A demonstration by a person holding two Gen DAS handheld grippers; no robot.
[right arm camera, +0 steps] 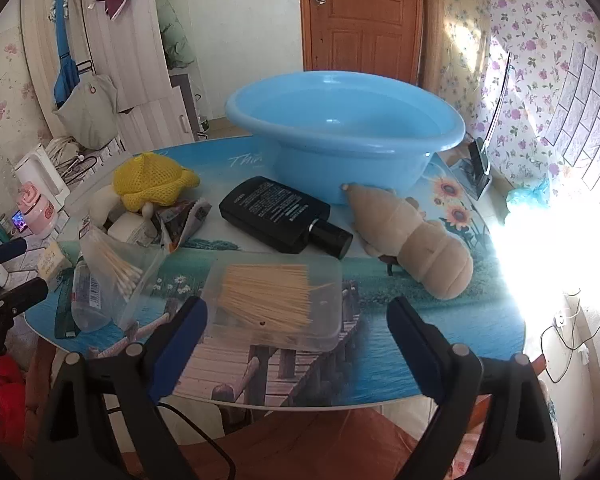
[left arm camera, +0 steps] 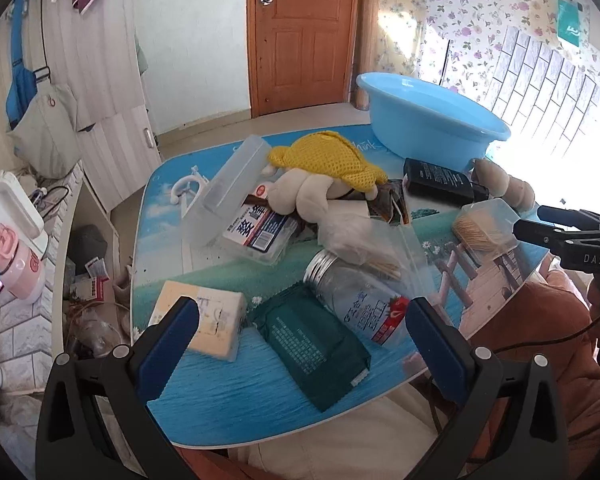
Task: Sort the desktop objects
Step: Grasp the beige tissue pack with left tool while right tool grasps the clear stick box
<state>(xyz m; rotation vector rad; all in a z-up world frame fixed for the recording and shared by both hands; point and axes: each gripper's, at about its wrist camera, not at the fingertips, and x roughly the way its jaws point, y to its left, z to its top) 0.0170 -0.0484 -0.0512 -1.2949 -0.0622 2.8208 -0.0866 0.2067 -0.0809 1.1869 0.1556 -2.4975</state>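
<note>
A light blue basin (right arm camera: 340, 128) stands at the far side of the printed table (right arm camera: 380, 320). In front of it lie a black bottle (right arm camera: 284, 212) and a tan plush toy (right arm camera: 420, 240). A clear box of toothpicks (right arm camera: 276, 296) rests just beyond my open right gripper (right arm camera: 296, 332), apart from its fingers. My left gripper (left arm camera: 300, 332) hangs open over a green packet (left arm camera: 312, 340), a clear jar with a metal lid (left arm camera: 352, 292) and a cream block (left arm camera: 208, 316), holding nothing. A yellow mesh cloth (left arm camera: 328, 160) tops a white plush toy (left arm camera: 304, 196).
A clear lidded box with a printed pack (left arm camera: 244, 208) sits left of the plush. A bag of cotton swabs (right arm camera: 116, 264) lies near the table's left edge. A pink cup (right arm camera: 36, 208) and white holder stand on the side counter. A door is behind.
</note>
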